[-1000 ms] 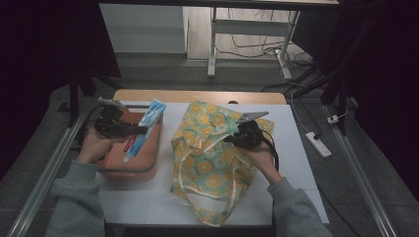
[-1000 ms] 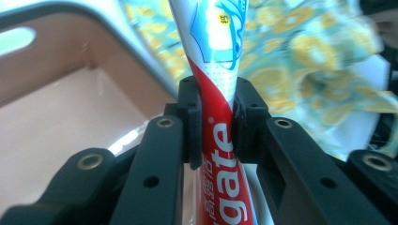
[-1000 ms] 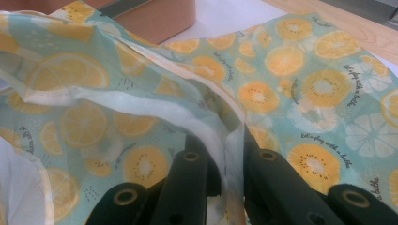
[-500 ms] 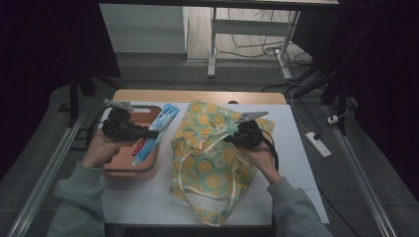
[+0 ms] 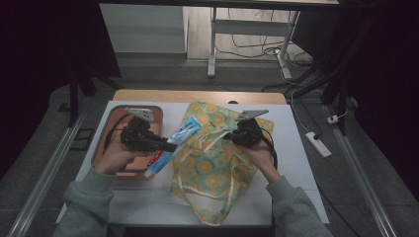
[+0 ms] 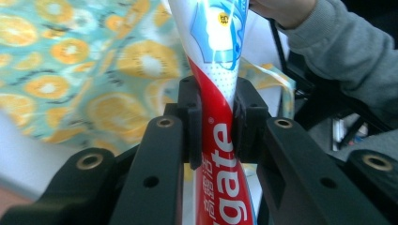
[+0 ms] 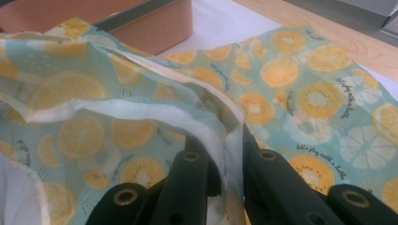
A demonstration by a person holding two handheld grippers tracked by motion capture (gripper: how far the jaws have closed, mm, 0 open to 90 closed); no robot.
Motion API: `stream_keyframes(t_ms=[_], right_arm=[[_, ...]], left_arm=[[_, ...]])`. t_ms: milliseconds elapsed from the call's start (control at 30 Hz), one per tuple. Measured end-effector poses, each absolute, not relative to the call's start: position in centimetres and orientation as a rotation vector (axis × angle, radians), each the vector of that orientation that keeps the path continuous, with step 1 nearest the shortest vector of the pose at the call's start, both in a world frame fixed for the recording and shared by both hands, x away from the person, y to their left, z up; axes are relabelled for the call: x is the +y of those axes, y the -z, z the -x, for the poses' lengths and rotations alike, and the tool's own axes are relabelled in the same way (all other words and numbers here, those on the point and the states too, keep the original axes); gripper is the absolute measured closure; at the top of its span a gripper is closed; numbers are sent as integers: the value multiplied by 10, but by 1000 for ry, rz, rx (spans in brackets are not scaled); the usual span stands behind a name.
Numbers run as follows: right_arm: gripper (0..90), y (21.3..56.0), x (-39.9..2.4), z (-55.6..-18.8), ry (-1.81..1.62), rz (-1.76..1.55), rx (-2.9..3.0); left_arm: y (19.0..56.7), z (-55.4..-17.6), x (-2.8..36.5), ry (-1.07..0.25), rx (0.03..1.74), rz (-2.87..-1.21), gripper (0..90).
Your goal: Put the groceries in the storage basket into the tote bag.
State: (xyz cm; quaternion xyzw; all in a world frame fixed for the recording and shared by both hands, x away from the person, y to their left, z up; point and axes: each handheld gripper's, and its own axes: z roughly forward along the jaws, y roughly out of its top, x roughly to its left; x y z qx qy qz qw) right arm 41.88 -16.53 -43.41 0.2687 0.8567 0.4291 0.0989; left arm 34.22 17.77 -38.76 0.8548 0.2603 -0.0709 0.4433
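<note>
White tabletop [image 5: 296, 163] is bearing a fruit-print cloth bag [image 5: 212, 173] whose rim the right gripper [image 5: 236, 134] is pinching open, while the left gripper [image 5: 168, 146] is squeezing a red-and-blue toothpaste tube [image 5: 174, 145] just beside it, risking snagging on slack fabric.

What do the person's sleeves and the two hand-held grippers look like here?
Both sleeves are grey. The left hand-held gripper and the right hand-held gripper are black, each topped by a grey three-cornered plate. Brass-coloured screw holes dot the jaws. A black cable trails from the right one.
</note>
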Motion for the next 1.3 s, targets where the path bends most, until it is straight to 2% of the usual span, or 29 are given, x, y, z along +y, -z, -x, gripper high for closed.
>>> stream_keyframes(t_ms=[667, 1300], right_arm=[[878, 427, -159, -427, -1320, -816, 2490], [878, 416, -171, -423, -1361, -837, 2435]], left_arm=[[395, -319, 129, 143, 609, -2240, 755], [426, -330, 100, 159, 642, -2372, 754]])
